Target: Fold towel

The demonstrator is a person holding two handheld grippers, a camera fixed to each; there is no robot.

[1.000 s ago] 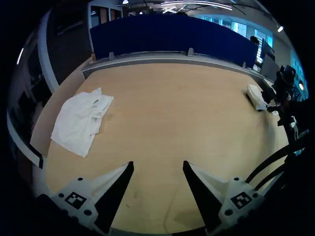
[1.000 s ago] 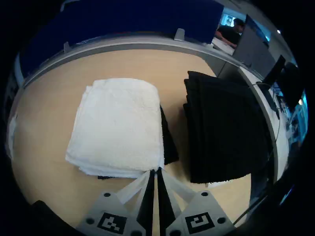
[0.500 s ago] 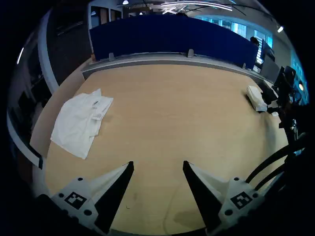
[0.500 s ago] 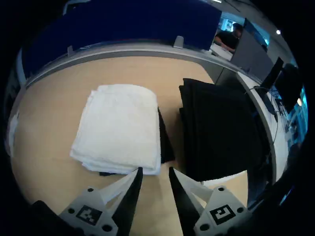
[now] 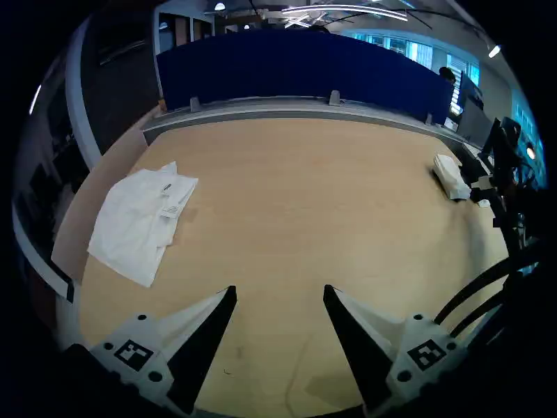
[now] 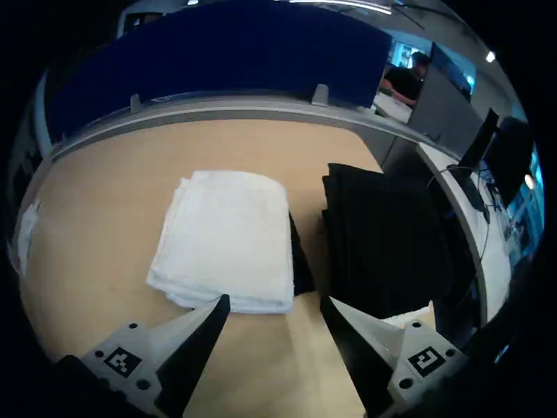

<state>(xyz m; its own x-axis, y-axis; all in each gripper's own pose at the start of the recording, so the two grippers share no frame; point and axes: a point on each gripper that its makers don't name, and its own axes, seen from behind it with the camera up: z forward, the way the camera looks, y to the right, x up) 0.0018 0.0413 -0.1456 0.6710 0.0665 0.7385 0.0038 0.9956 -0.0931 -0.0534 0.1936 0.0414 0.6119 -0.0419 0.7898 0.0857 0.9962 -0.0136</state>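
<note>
In the right gripper view a folded white towel lies on the wooden table, on top of a dark folded cloth whose edge shows at its right side. My right gripper stands open just in front of the towel's near edge, holding nothing. In the left gripper view a flat white towel lies at the table's left, loosely spread with labels showing. My left gripper is open above bare wood, well to the right of that towel. The folded white stack is small at the far right.
A stack of black folded towels sits right of the white one. A blue partition with a grey rail runs along the table's back edge. A monitor and cables stand on the neighbouring desk, where a person sits.
My right gripper went from shut to wide open and drew back from the folded white towel, which stays on the table. The left gripper barely moved.
</note>
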